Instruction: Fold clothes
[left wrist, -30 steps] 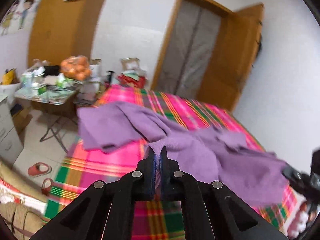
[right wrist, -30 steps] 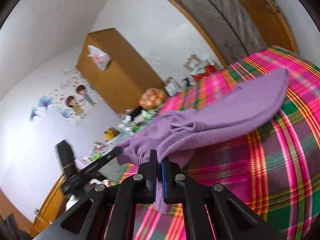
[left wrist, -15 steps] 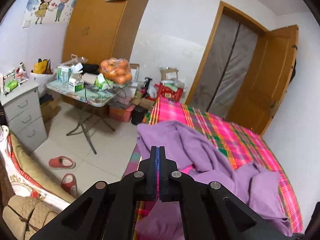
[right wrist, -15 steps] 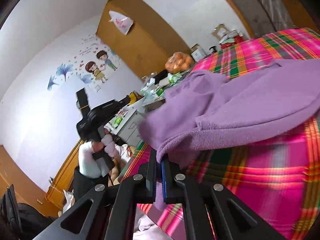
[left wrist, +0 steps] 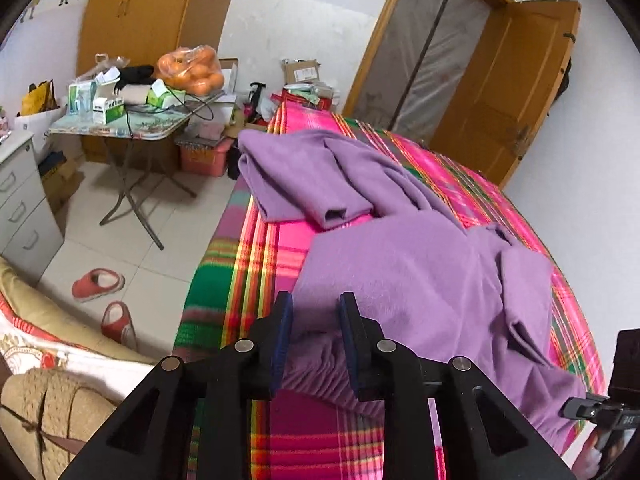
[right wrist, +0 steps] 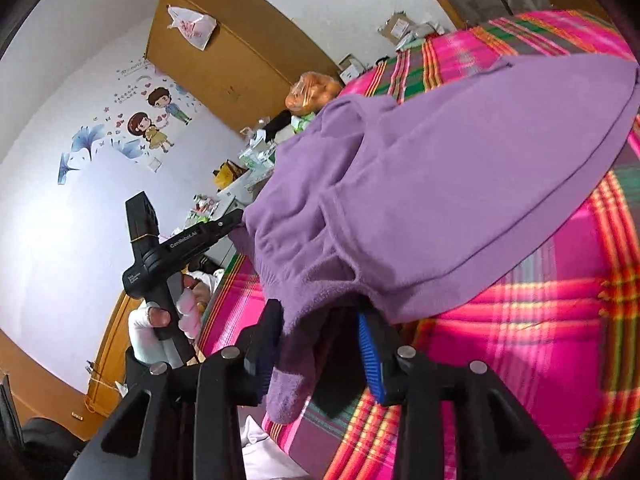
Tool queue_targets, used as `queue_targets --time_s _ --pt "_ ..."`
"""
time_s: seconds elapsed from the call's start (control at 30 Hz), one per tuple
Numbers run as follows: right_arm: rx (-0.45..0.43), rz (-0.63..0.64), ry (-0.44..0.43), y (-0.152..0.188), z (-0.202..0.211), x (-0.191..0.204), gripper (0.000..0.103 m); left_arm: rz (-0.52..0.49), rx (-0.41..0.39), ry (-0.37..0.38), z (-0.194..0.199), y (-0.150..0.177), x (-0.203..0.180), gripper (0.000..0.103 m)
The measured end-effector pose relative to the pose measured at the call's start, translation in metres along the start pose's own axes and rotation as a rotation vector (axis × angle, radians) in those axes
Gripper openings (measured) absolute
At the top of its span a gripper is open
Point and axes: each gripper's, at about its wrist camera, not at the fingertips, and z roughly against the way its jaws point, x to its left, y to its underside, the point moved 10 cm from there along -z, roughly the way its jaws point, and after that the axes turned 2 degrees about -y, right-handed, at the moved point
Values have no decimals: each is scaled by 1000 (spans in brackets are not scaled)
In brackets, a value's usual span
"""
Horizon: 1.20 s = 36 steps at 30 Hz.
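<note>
A purple garment (left wrist: pixel 400 264) lies in loose folds on the pink plaid bed blanket (left wrist: pixel 248 272), one sleeve bent over near the far edge. My left gripper (left wrist: pixel 315 312) is open just over the garment's near hem, its pads apart with no grip on the cloth. The right wrist view shows the garment (right wrist: pixel 440 184) heaped close up. My right gripper (right wrist: pixel 320 328) is open, with the hem drooping loosely between its fingers. The right gripper (left wrist: pixel 592 412) shows at the garment's right end. The left gripper (right wrist: pixel 236 218) touches the hem's far end.
Left of the bed, a folding table (left wrist: pixel 120 128) holds boxes and a bag of oranges (left wrist: pixel 188 68). A grey drawer unit (left wrist: pixel 20 200) and red slippers (left wrist: pixel 98 284) stand on the tiled floor. A wooden door (left wrist: pixel 504 80) is at the back. A gloved hand (right wrist: pixel 152 320) holds the left gripper.
Both grippers were shut on the garment's hem and have opened. The garment has come down from being held up and now rests on the bed.
</note>
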Motion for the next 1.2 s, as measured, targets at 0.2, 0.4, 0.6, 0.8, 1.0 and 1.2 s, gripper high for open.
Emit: queue_targets --time_s 0.2,0.4,0.6,0.8,1.0,1.2 --pt "34 3 4 3 -20 1 38 -49 5 -8 9 10 -12 25" --pt "32 -11 7 1 -23 -4 38 -127 -37 -156 10 11 -5 35" --pt "31 -22 9 2 -23 -7 38 -88 28 -69 -4 22 4 46" --pt "35 -15 23 5 -27 -9 33 -79 30 0 -7 21 -4 39" --pt "34 70 50 5 -29 5 5 -69 32 -59 -13 10 3 11" --pt "50 138 19 -7 -54 36 4 -32 -26 -154 -10 -37 32 10"
